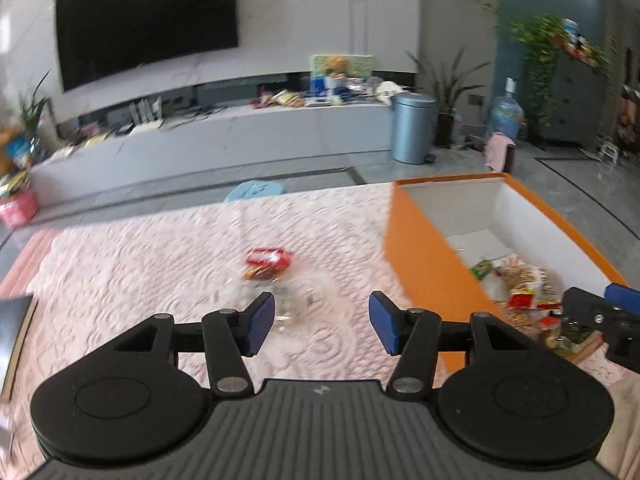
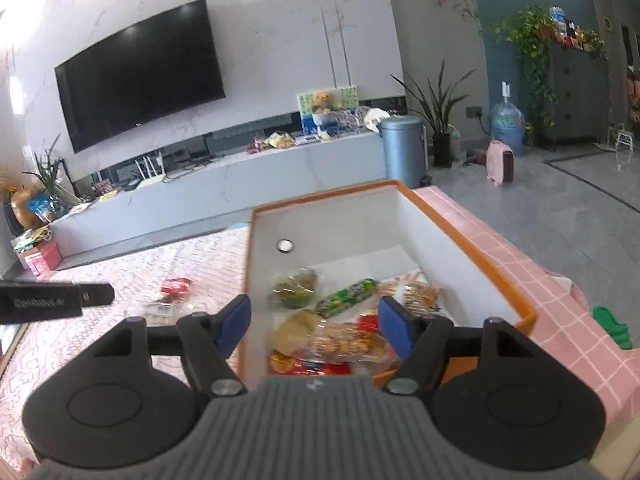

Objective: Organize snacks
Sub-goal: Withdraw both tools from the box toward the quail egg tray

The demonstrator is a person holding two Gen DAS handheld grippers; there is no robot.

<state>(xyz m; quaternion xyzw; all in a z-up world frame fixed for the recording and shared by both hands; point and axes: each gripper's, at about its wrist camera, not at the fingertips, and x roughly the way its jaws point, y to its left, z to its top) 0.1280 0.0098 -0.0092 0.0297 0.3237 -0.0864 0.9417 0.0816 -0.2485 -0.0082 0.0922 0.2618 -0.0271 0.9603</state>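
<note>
An orange box (image 1: 416, 248) with white inner walls stands on the pink tablecloth, and it also shows in the right wrist view (image 2: 472, 252). Several snack packets (image 2: 340, 332) lie inside it. A red snack packet (image 1: 267, 262) and a clear packet (image 1: 288, 300) lie on the cloth left of the box; the red one also shows in the right wrist view (image 2: 176, 288). My left gripper (image 1: 322, 322) is open and empty above the clear packet. My right gripper (image 2: 314, 324) is open and empty over the box's near end, and it also shows in the left wrist view (image 1: 600, 312).
A pink patterned cloth (image 1: 140, 272) covers the table. A dark flat object (image 1: 14, 320) lies at its left edge. A green item (image 2: 612, 326) sits on the pink checked cloth right of the box. Beyond are a TV console (image 2: 240, 176) and a grey bin (image 2: 402, 148).
</note>
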